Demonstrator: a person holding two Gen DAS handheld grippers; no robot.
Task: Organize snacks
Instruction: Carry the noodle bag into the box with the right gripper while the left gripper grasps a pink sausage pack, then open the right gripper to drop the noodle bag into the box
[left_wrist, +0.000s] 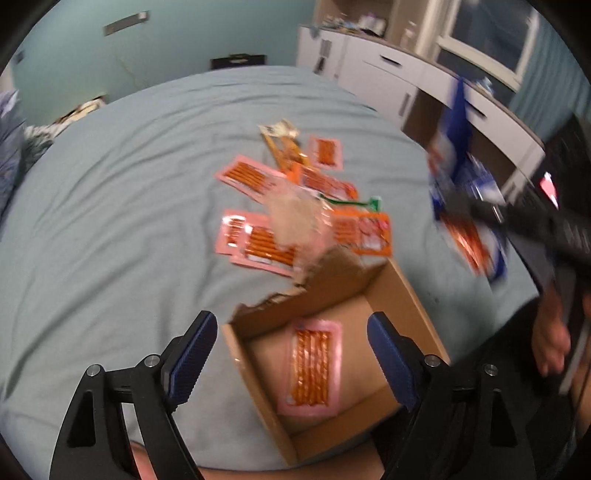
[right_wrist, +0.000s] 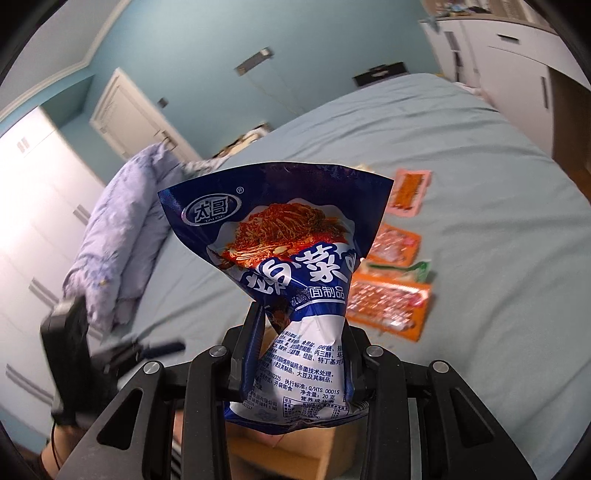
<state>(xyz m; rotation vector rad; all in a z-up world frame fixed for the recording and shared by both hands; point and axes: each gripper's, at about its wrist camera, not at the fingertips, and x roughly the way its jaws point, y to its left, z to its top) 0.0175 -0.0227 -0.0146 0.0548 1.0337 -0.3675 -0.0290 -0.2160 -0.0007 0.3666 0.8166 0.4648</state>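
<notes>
Cardboard box (left_wrist: 402, 295), brown and open-topped with a ragged torn far flap, sits at the near edge of a bed (left_wrist: 110, 221) covered in a wrinkled grey-blue sheet. One flat pink packet (left_wrist: 312, 367) of orange sticks lies on the box floor.

The left hand-held gripper (left_wrist: 291, 354) hangs over the box with its two ribbed blue pads spread wide, one on each side of the box opening, and nothing between them. No earlier view is given to compare.

The right hand-held gripper (right_wrist: 295, 354) is clamped on the lower part of a glossy blue-and-white bag (right_wrist: 295, 258), crumpled where the black fingers pinch it and fanning out above. The bag carries a picture of red pickled cabbage and white lettering. In the left wrist view the same bag shows blurred at the right, held above the bed to the right of the box.

Beyond the box a loose heap of flat plastic snack packets (left_wrist: 295, 206) lies on the sheet: about four pink ones with orange sticks, roughly two or three orange ones, a clear crinkled bag with pale contents and one green-edged wrapper; blur makes the count uncertain.

A rumpled pale-blue quilt (right_wrist: 122, 236) lies at the far left of the bed. White drawers (left_wrist: 388, 74) stand along the right wall.
</notes>
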